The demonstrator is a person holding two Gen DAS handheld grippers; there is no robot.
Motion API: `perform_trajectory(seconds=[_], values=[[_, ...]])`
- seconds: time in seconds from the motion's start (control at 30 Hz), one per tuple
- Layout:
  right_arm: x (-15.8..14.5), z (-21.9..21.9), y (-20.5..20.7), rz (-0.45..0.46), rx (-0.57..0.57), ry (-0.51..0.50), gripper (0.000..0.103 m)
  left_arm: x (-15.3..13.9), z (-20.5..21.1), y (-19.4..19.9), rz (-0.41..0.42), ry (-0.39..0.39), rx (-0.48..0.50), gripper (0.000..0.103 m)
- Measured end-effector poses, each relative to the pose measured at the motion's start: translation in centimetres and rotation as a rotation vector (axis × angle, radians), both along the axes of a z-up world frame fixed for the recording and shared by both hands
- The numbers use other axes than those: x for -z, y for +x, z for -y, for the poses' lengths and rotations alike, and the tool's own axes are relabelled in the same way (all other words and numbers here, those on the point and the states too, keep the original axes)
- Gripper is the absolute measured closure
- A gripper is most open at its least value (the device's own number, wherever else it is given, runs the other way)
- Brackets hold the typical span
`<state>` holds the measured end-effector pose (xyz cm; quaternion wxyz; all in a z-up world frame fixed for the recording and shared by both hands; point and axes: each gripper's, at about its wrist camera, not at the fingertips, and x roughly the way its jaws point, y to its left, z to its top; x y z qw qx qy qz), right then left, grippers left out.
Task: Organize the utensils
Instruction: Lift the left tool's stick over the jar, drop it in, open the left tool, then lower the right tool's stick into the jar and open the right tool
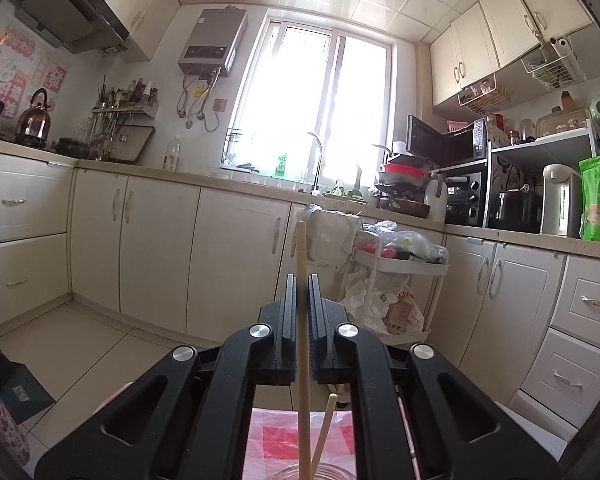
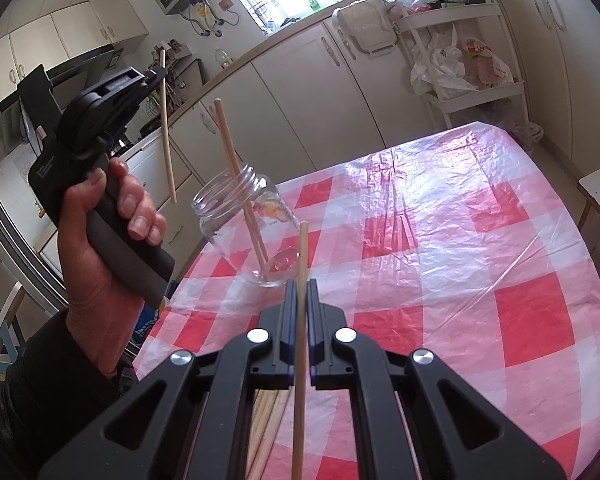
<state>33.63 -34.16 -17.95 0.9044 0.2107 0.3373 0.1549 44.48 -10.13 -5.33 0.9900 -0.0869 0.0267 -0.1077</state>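
Chopsticks clamped in both your tools: left tool [image 2: 156, 74] holds one pale wooden chopstick [image 2: 167, 128] beside the clear glass jar [image 2: 248, 224]; right tool [image 2: 300, 288] grips another wooden chopstick [image 2: 299, 340].

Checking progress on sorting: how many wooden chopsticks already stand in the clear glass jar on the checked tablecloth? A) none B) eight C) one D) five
C: the right wrist view shows a single wooden chopstick leaning inside the clear glass jar.

Checked table [image 2: 440, 240] bears glass jar [image 2: 248, 224], loose chopsticks [image 2: 266, 428].
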Motion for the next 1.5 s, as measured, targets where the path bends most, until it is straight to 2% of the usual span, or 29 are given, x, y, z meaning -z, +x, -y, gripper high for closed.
perform_trajectory(seconds=[0.17, 0.37, 0.73, 0.9, 0.97, 1.03, 1.1, 1.17, 1.23, 1.43, 1.5], values=[[0.0, 0.0, 0.1, -0.001, 0.003, 0.000, 0.098, 0.3, 0.2, 1.4, -0.003, -0.018, -0.024, 0.098], [0.0, 0.1, 0.1, 0.000, 0.006, -0.003, 0.098, 2.4, 1.1, 1.8, -0.035, 0.000, -0.019, 0.098], [-0.1, 0.5, 0.1, 0.012, 0.025, 0.012, 0.098, 7.2, 0.9, -1.8, -0.159, 0.140, 0.032, 0.098], [-0.5, 0.5, -0.3, 0.040, 0.029, 0.030, 0.098, 8.3, 0.5, -3.3, -0.223, 0.198, 0.052, 0.097], [-1.1, 0.5, -0.6, 0.067, 0.034, 0.027, 0.098, 8.3, 0.2, -3.9, -0.248, 0.219, 0.060, 0.095], [-1.9, 0.4, -1.0, 0.100, 0.038, 0.017, 0.098, 8.3, -0.5, -4.9, -0.264, 0.225, 0.056, 0.087], [-2.8, 0.1, -1.3, 0.133, 0.044, -0.002, 0.098, 8.4, -1.3, -6.2, -0.285, 0.225, 0.053, 0.075], [-4.2, -0.4, -1.8, 0.183, 0.047, -0.020, 0.098, 8.6, -2.3, -7.6, -0.301, 0.210, 0.049, 0.067], [-5.8, -1.1, -2.2, 0.244, 0.051, -0.042, 0.098, 9.0, -3.2, -9.0, -0.320, 0.204, 0.045, 0.065], [-10.9, -3.6, -1.0, 0.431, 0.067, -0.041, 0.098, 11.3, -6.1, -11.8, -0.411, 0.087, 0.006, 0.059], [-12.1, -4.5, 0.6, 0.478, 0.076, -0.029, 0.098, 11.3, -7.1, -12.1, -0.407, 0.033, -0.019, 0.057]])
